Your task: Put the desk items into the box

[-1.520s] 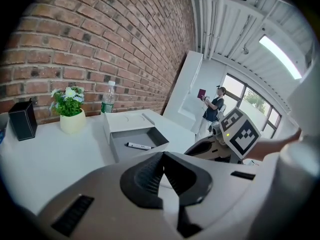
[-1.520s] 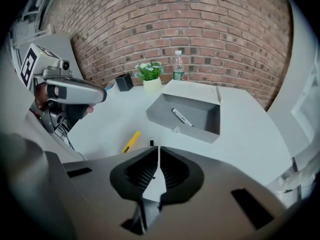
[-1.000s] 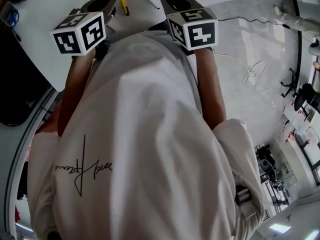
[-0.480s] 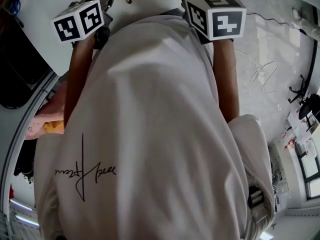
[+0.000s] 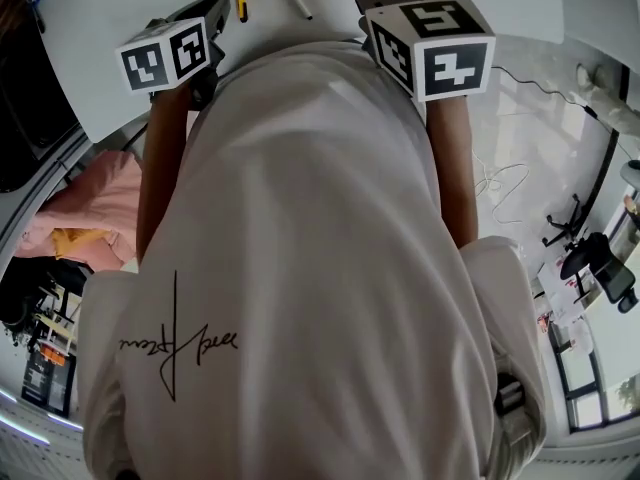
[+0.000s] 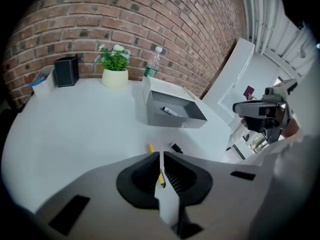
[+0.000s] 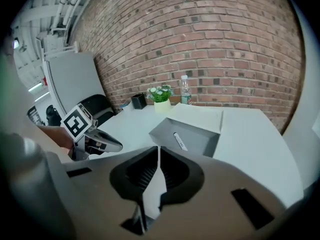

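White shirt cloth (image 5: 300, 268) fills most of the head view, hiding the tabletop beneath it; only a strip of the white table (image 5: 100, 48) shows at the top, and the grey box is out of that frame.

Both gripper views show the grey box (image 6: 172, 121), open, with its white lid raised at the far side and one marker (image 6: 171, 112) lying inside.

On the near side of the box, apart from it, lie a yellow pen (image 6: 150, 147) and a black marker (image 6: 176, 148). They are partly cut off by the left gripper (image 6: 160, 159), whose jaws are closed to a thin slit with nothing between them.

The right gripper (image 7: 158, 151) is likewise closed and empty, and points at the box from the opposite side.

Beyond the box, against the brick wall (image 6: 125, 19), stand a potted plant (image 6: 114, 69), a water bottle (image 6: 153, 66) and a black holder (image 6: 66, 71).

Bare tabletop lies open to the left of the box in the left gripper view. To its right, the table edge passes close by.
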The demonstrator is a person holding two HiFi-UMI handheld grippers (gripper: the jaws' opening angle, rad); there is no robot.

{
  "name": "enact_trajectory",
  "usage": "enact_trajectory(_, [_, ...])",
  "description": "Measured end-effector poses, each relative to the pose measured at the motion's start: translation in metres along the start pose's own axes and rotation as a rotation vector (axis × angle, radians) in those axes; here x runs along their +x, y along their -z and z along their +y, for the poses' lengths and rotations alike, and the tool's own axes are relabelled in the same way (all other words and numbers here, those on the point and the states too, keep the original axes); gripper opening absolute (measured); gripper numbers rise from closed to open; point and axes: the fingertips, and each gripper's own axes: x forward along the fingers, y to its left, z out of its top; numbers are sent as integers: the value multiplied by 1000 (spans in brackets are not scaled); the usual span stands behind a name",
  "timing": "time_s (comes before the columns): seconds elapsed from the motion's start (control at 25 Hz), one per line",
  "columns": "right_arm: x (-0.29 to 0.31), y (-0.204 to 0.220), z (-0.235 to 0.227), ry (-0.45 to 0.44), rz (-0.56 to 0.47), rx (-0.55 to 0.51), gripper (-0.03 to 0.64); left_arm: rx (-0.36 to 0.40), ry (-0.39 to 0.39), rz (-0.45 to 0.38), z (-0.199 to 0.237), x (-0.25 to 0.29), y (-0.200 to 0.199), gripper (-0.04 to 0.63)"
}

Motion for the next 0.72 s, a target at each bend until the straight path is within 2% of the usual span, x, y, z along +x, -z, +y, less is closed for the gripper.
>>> enact_trajectory(0.12, [-1, -3, -6, -26, -2, -60, 37, -30, -38, -13, -1, 5, 6, 8])
enact_trajectory(0.28, [-5, -8, -18, -31, -15, -84, 37, -27, -78, -16, -1, 14, 7, 9])
enact_trajectory(0.4, [-6, -13, -24, -39, -22, -112, 37, -35, -100, -8, 1, 20, 10, 37])
enact_trajectory(0.72, [-9, -27, -22, -92, -43, -120, 37, -40, -134, 35, 4, 32, 19, 63])
